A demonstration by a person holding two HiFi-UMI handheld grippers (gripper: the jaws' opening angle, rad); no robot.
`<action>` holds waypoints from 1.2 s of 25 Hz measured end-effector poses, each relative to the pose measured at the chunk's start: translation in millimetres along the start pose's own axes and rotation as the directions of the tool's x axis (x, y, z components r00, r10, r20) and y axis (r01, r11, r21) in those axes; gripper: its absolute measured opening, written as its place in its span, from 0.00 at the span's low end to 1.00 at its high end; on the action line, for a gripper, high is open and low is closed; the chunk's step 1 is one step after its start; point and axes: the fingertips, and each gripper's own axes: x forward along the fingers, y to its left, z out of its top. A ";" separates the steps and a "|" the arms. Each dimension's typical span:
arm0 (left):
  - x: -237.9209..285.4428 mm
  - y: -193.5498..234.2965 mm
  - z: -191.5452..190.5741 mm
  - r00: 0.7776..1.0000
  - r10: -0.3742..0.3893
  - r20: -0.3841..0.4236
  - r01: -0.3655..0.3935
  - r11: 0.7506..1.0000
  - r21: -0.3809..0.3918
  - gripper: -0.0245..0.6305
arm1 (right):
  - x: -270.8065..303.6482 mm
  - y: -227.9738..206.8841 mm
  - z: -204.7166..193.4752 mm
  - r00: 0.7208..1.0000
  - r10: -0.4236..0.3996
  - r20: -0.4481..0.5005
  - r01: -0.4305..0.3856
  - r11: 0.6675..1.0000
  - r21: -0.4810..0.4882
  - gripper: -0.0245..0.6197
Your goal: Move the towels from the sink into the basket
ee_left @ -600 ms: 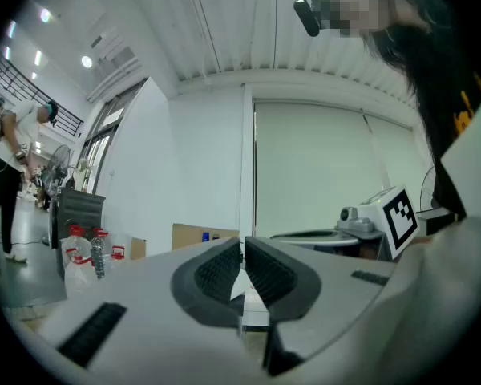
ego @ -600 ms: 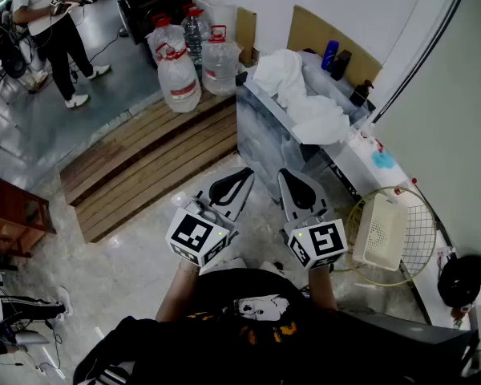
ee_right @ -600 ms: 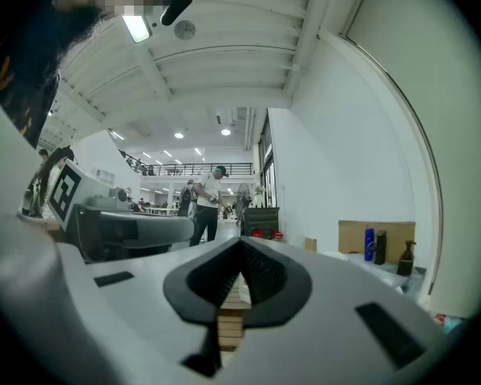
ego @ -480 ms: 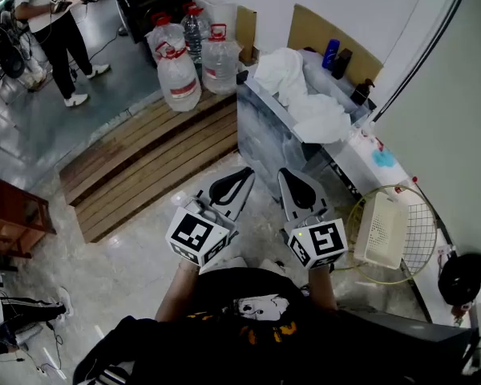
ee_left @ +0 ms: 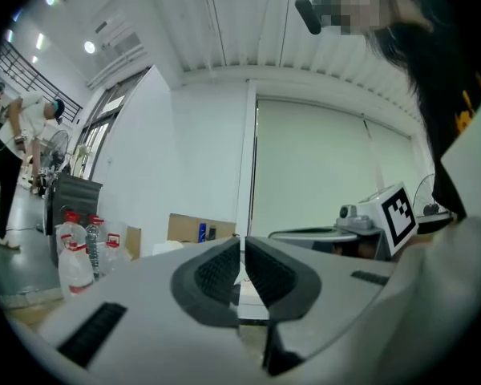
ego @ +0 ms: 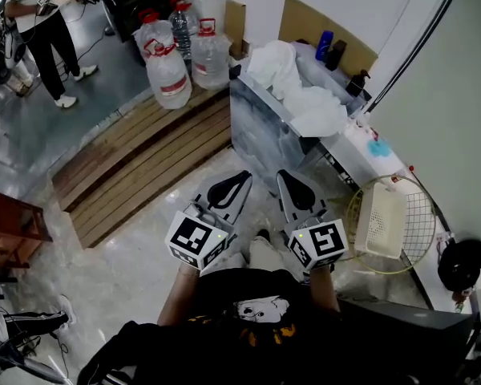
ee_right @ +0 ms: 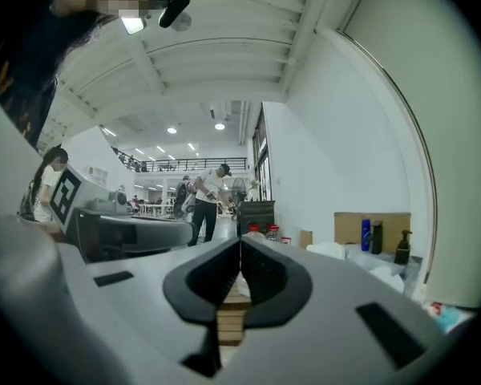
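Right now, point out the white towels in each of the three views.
Head view: towels upper centre, heaped in the sink.
Left gripper view: towels only a white edge, low and left of centre.
Right gripper view: towels low and right of centre.
Shared landmark: the blue bottle against the cardboard sheet, behind the towels in all three.

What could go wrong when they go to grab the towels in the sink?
The left gripper and right gripper are both shut and empty. Unless they open first, they may only push the towels.
Bottles stand behind the sink, close to the towels. A tug could topple them.
The basket sits low, off to the right. A dangling towel might miss it.
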 end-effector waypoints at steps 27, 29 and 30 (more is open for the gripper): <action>221.6 149.5 5.9 0.990 0.122 -0.075 -0.121 0.992 0.021 0.07 | 175.9 -219.4 -21.0 0.999 0.050 -0.021 -0.048 0.995 0.087 0.05; 237.0 156.7 12.2 0.990 0.128 -0.058 -0.127 0.992 0.027 0.07 | 184.1 -230.0 -21.2 0.998 0.060 -0.015 -0.059 0.993 0.098 0.05; 243.5 159.7 11.9 0.989 0.131 -0.062 -0.130 0.991 0.025 0.07 | 188.0 -234.3 -20.7 0.998 0.066 -0.009 -0.065 0.993 0.102 0.05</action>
